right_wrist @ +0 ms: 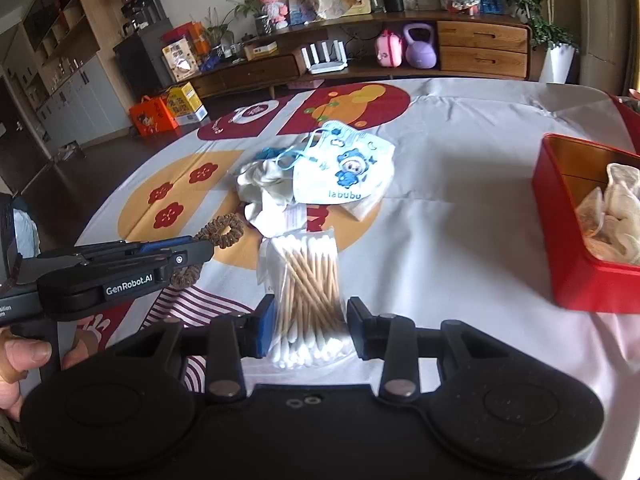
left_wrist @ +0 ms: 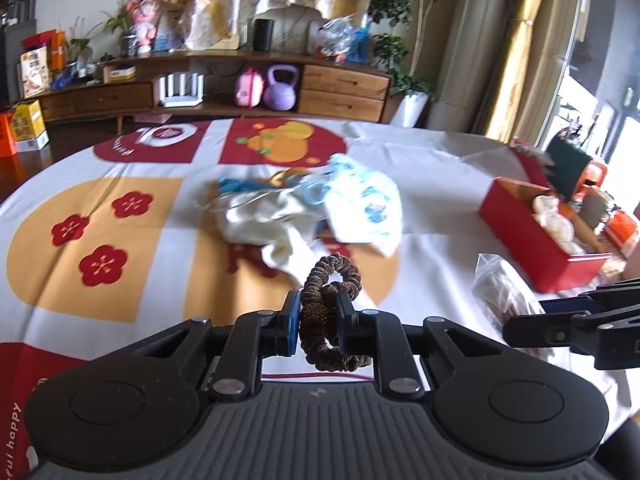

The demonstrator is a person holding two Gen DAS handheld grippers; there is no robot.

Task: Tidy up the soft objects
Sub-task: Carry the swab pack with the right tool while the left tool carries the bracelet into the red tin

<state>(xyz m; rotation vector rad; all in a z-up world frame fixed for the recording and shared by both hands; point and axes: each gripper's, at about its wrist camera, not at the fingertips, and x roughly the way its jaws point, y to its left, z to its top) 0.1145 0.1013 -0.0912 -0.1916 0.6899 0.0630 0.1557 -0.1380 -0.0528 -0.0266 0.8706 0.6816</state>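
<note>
The left gripper (left_wrist: pixel 318 312) pinches a brown scrunchie (left_wrist: pixel 330 308), its jaws nearly together on the fabric. The right gripper (right_wrist: pixel 310 326) is clamped on a clear bag of cotton swabs (right_wrist: pixel 306 292), jaws partway apart around it. Ahead of both lies a pile of soft things: a white cloth (right_wrist: pixel 266 192) with a printed face mask (right_wrist: pixel 344 168) overlapping its right side. Right of that pile, well apart, an open red box (right_wrist: pixel 576 240) holds cream-coloured fabric pieces (right_wrist: pixel 612 216)
</note>
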